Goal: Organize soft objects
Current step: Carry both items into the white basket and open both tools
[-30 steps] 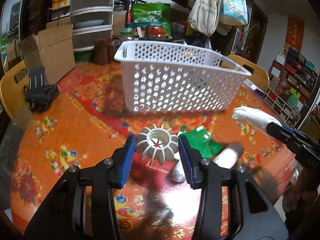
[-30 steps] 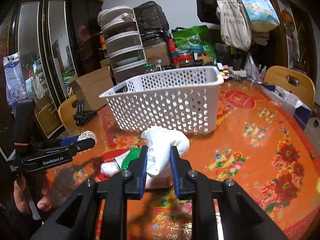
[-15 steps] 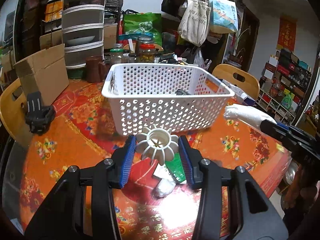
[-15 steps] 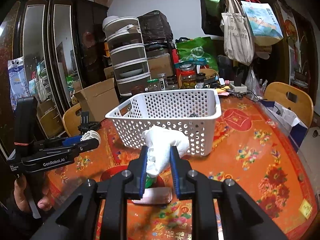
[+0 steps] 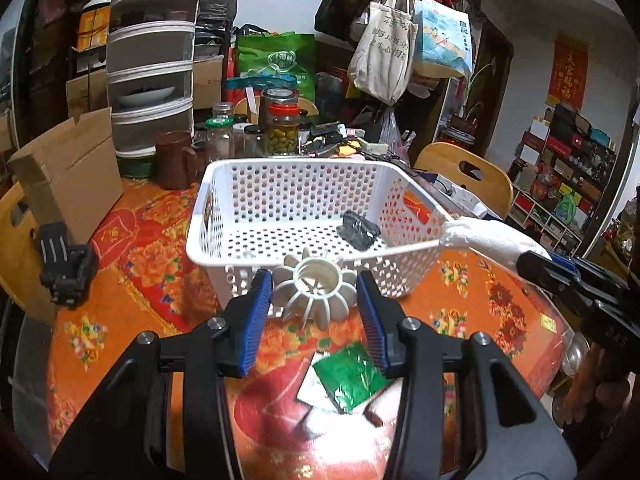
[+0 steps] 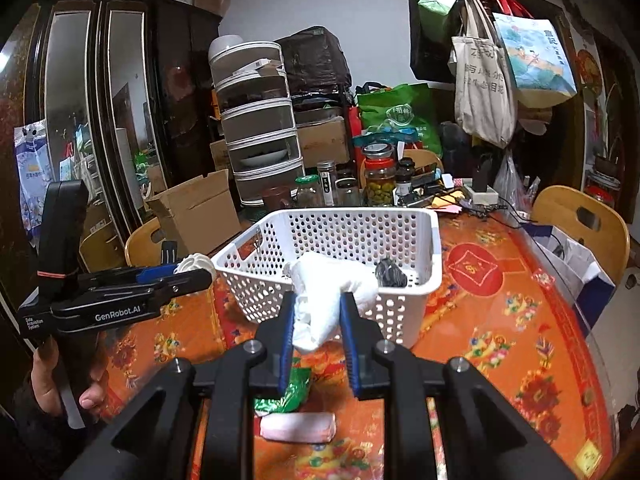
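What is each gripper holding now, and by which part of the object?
The left gripper holds a white ribbed ring by its outer sides. The right gripper holds a white cloth bundle near its lower end.

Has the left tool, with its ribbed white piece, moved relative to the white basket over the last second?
Yes. The left tool has risen and advanced: the ribbed white piece now sits at the white basket near rim, above the table.

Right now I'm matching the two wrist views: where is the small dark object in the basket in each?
Left wrist: dark object right of centre, on the basket floor.
Right wrist: centre, behind the white cloth.
Shared landmark: white basket.
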`<state>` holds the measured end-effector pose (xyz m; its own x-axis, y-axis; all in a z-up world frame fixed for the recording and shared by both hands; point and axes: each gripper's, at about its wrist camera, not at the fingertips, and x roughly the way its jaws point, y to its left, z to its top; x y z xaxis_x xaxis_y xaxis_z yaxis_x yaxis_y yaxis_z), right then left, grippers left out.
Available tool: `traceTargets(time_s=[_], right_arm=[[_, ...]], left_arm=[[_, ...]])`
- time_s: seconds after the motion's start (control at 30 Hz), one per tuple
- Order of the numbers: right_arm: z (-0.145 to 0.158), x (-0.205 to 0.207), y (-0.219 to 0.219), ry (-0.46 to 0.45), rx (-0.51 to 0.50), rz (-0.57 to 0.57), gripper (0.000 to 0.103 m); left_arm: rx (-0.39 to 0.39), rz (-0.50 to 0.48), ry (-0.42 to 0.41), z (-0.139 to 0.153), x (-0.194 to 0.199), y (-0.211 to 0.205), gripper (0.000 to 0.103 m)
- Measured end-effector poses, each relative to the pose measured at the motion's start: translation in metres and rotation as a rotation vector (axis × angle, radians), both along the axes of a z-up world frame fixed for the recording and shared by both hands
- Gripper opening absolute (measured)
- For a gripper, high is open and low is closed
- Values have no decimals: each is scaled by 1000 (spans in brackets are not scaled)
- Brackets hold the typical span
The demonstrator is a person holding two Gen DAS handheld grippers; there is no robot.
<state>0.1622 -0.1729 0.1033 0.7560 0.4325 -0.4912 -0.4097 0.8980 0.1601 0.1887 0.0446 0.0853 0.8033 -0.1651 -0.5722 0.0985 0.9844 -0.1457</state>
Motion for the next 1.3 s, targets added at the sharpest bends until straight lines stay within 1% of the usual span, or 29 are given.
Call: traceTargets(time_s=[0.23, 0.43, 0.53, 0.63, 0.83, 0.97, 1.13, 1.3], right_arm=[[8, 33, 5, 31, -8, 9, 20], [10, 63, 9, 60, -15, -1, 20], [9, 84, 15, 96, -20, 10, 20], [6, 108, 20, 125, -48, -1, 20], [-11, 152, 28, 210, -85, -14, 20], [-24, 177, 36, 264, -123, -16, 20], [-44, 202, 42, 324, -162, -30, 20], [-62, 219, 50, 375, -205, -28, 20]], left_arm=[[-1, 11, 24, 12, 39, 3, 41], [5, 16, 48, 15, 73, 3, 41], [8, 21, 73, 13, 95, 4, 41], [11, 30, 124, 7, 123, 6, 41], [49, 52, 209, -12, 173, 5, 41], [66, 77, 275, -30, 205, 9, 41], [76, 83, 336, -53, 228, 10, 41], [91, 87, 361, -63, 239, 8, 41]])
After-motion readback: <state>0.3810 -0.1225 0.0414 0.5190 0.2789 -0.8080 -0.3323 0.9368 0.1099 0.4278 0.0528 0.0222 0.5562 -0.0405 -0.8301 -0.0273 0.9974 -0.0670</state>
